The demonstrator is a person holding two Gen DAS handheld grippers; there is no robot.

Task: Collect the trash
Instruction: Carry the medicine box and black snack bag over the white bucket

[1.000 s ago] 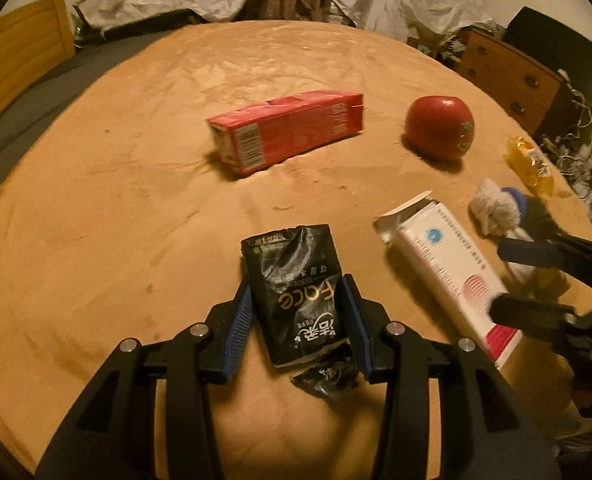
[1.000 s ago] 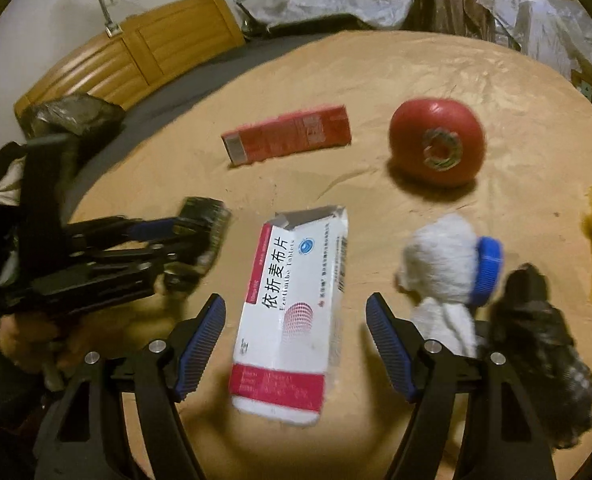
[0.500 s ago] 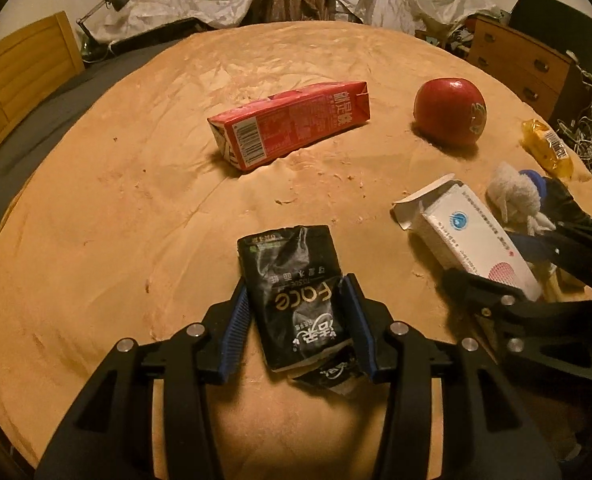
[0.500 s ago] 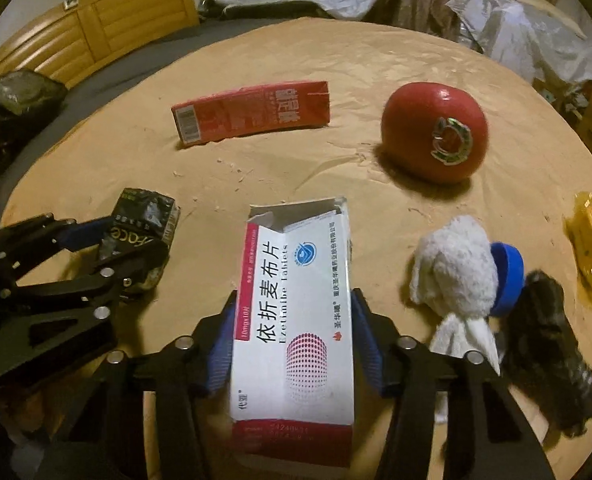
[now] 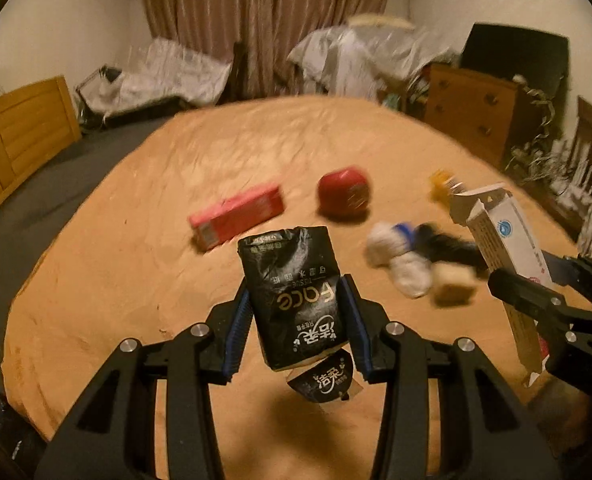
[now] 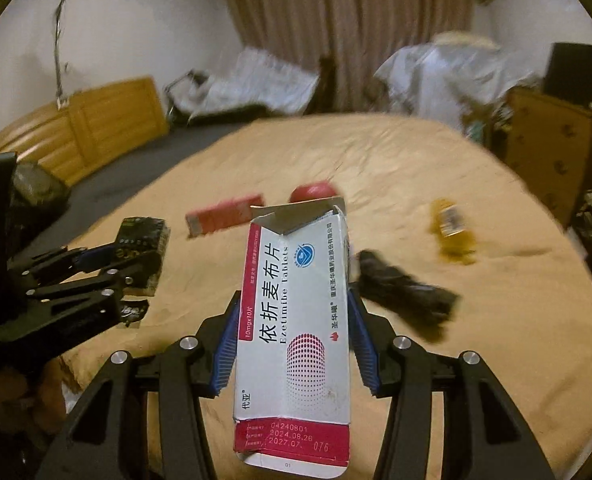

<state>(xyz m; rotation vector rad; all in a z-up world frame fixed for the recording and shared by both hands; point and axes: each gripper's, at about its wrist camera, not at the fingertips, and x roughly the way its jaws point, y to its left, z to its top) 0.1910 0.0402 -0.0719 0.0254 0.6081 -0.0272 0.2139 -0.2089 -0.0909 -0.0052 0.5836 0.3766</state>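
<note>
A crumpled black tissue packet hangs above the tan cloth surface. My left gripper is shut on its sides, the jaws still closing a little, and a torn flap dangles below. A white and red tablet box, its top flaps open, stands upright and lifted in my right gripper, whose blue pads press both long sides. In the right wrist view the left gripper shows at the left with the packet. The left wrist view has the right gripper at its right edge.
On the cloth lie a red carton, a red round fruit, a yellow wrapper, a white tissue wad with a blue cap, and a black crumpled wrapper. A wooden headboard stands left, a dresser right.
Both grippers have risen and tilted up, lifting the black packet and the tablet box off the cloth. The right gripper went from open around the box to shut on it.
</note>
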